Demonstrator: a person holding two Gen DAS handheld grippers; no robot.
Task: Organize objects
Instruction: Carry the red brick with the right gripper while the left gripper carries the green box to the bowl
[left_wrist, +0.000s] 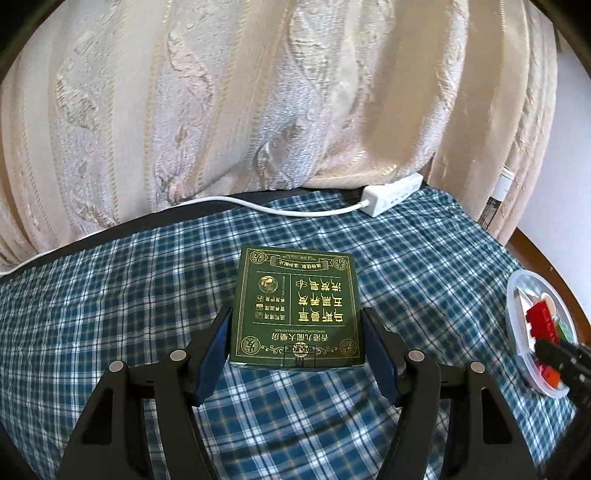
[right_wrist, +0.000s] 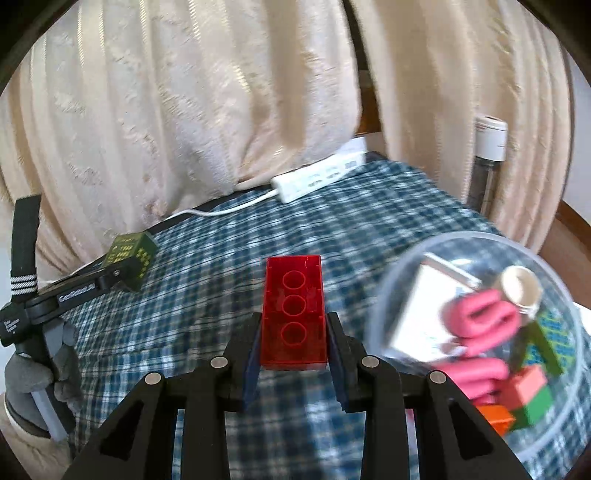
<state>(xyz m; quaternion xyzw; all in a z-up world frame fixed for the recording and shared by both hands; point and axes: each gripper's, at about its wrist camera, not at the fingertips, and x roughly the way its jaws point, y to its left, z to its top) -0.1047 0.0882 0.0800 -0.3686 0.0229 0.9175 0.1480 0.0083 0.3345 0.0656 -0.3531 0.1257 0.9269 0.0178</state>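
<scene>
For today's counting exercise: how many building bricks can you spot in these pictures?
3, maybe more hidden: the red brick between the right gripper's fingers, an orange brick and a green brick inside the clear bowl.

Both wrist cameras look steeply down, close over the checked cloth (left_wrist: 110, 295), facing the curtain (left_wrist: 221, 110). Both views share the power strip (right_wrist: 317, 177) at the cloth's far edge.

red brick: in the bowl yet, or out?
Out. The red brick sits clamped between the right gripper's fingers, left of the bowl.
</scene>
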